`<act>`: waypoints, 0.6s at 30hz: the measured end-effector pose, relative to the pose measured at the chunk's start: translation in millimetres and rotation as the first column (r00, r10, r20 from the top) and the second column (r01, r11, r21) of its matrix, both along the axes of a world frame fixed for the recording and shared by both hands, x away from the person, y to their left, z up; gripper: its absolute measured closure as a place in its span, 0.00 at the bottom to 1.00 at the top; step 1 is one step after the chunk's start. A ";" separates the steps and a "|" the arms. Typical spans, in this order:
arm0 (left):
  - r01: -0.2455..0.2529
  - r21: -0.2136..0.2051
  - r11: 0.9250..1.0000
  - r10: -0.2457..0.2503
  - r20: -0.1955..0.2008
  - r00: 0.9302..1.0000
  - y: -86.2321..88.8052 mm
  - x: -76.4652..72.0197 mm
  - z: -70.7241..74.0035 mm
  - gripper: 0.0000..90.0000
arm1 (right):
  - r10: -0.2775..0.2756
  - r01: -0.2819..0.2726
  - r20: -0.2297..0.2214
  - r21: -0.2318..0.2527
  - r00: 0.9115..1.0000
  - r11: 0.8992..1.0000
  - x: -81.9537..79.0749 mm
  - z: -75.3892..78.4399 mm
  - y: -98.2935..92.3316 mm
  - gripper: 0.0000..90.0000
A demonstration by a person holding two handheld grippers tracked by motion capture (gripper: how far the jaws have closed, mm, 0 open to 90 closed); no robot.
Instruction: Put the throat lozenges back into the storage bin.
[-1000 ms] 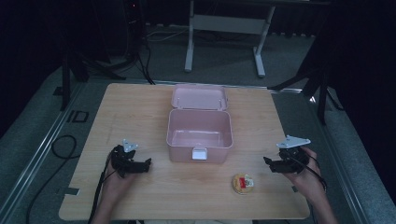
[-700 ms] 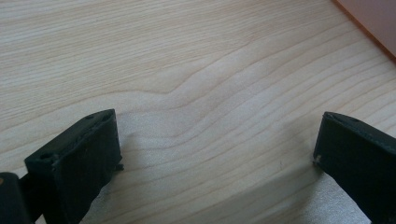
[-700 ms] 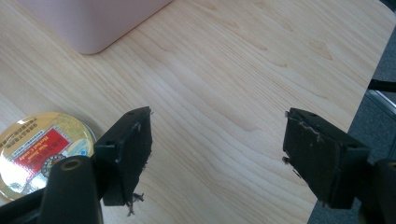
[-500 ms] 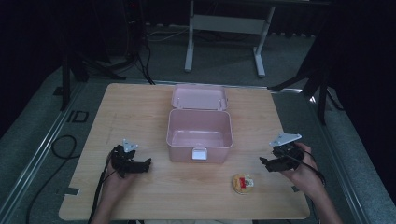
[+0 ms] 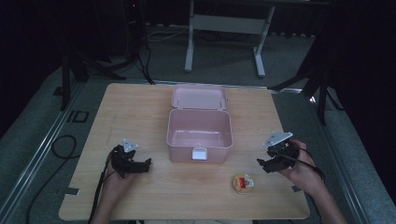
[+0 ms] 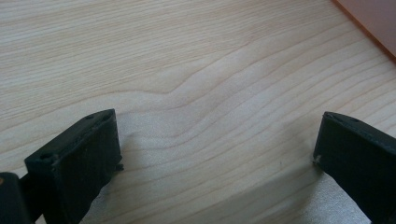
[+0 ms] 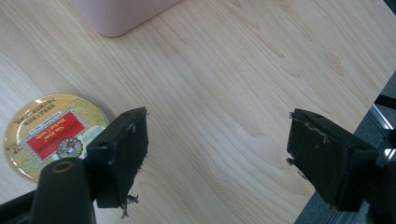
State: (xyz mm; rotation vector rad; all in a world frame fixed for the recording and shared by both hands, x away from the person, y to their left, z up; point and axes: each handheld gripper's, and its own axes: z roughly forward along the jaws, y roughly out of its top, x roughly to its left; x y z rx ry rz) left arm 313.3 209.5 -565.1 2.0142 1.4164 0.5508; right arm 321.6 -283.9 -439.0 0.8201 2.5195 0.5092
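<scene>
An open pink box point(image 5: 200, 128) stands mid-table with its lid laid back. A round tin point(image 5: 243, 183) with a yellow and red label lies flat in front of the box, to its right. My right gripper point(image 5: 262, 164) hovers just right of the tin and points left. Its jaws have just been opening and stand open over bare wood. In the right gripper view the tin point(image 7: 46, 135) lies beside the left jaw, outside the gripper's point(image 7: 217, 144) gap. My left gripper point(image 5: 146, 165) rests on the table left of the box, open with nothing between its jaws point(image 6: 215, 149).
The wooden table point(image 5: 140, 107) has its right edge close behind my right hand. A corner of the pink box point(image 7: 121, 14) lies ahead of the right gripper. Cables trail off the table's front left. Dark stands and a grey frame stand beyond the far edge.
My right hand has shifted a little to the left, toward the tin, and its jaws have spread apart. The left hand, box and tin have stayed put.
</scene>
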 end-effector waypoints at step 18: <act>0.000 0.000 1.000 0.000 0.000 1.000 0.0 0.0 0.0 0.01 | 0.083 -0.086 -0.048 -0.063 0.995 0.994 4.0 3.7 17.1 0.17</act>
